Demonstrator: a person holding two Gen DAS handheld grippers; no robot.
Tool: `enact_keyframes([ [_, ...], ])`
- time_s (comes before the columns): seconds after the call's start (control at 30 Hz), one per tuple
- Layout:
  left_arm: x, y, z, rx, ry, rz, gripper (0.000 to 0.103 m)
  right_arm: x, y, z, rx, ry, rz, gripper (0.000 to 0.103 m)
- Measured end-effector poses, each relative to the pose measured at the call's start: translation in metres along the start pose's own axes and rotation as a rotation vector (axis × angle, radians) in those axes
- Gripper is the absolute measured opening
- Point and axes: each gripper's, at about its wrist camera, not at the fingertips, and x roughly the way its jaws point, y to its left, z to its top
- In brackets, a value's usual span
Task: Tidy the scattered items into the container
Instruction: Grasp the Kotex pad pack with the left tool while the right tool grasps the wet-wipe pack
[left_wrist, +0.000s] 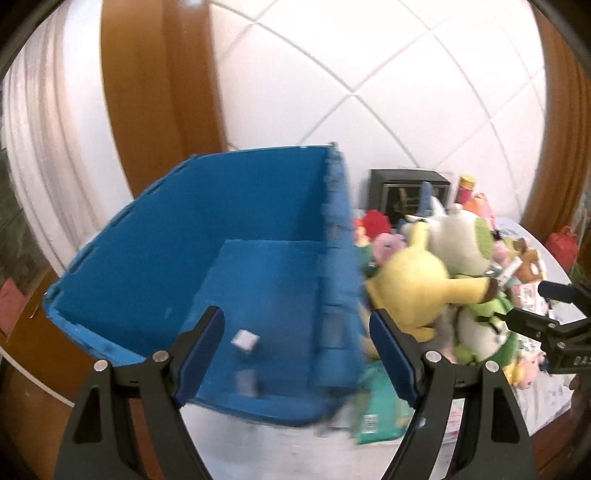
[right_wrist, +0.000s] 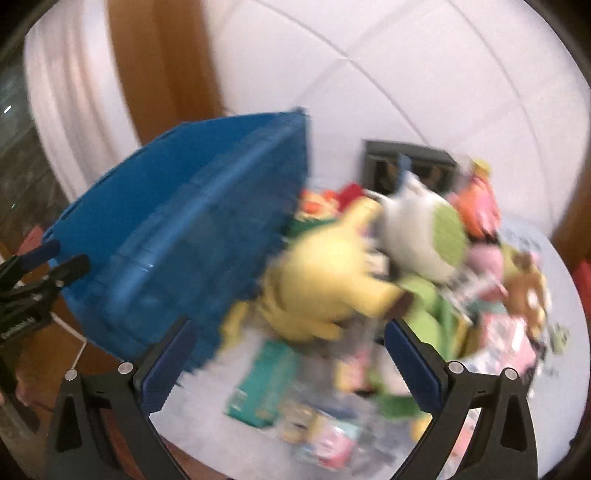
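Observation:
A blue open crate (left_wrist: 229, 236) stands on the left of the white table, with a small white item (left_wrist: 243, 339) on its floor. To its right lies a heap of toys, with a yellow plush (left_wrist: 410, 288) and a white-and-green plush (left_wrist: 461, 240) on top. My left gripper (left_wrist: 297, 332) hangs open over the crate's near right corner and holds nothing. In the blurred right wrist view, my right gripper (right_wrist: 288, 354) is open and empty above the yellow plush (right_wrist: 321, 284) and a teal packet (right_wrist: 262, 380). The crate (right_wrist: 177, 243) sits to its left.
A black box (left_wrist: 406, 188) stands behind the heap. Small packets and figures (right_wrist: 325, 435) litter the round white table (left_wrist: 280, 450). A red bag (left_wrist: 563, 243) is at the far right. Brown wooden panels and white wall lie behind.

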Motion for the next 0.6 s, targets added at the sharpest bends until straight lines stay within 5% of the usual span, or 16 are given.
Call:
enact_keyframes([
  [0.33, 0.014, -0.133, -0.024, 0.024, 0.052, -0.054, 0.081, -0.036, -0.164, -0.060, 0.122, 0.026, -0.119, 0.103],
  [0.6, 0.047, -0.187, -0.059, 0.073, 0.168, -0.044, 0.081, -0.030, -0.237, -0.108, 0.205, 0.085, -0.157, 0.103],
])
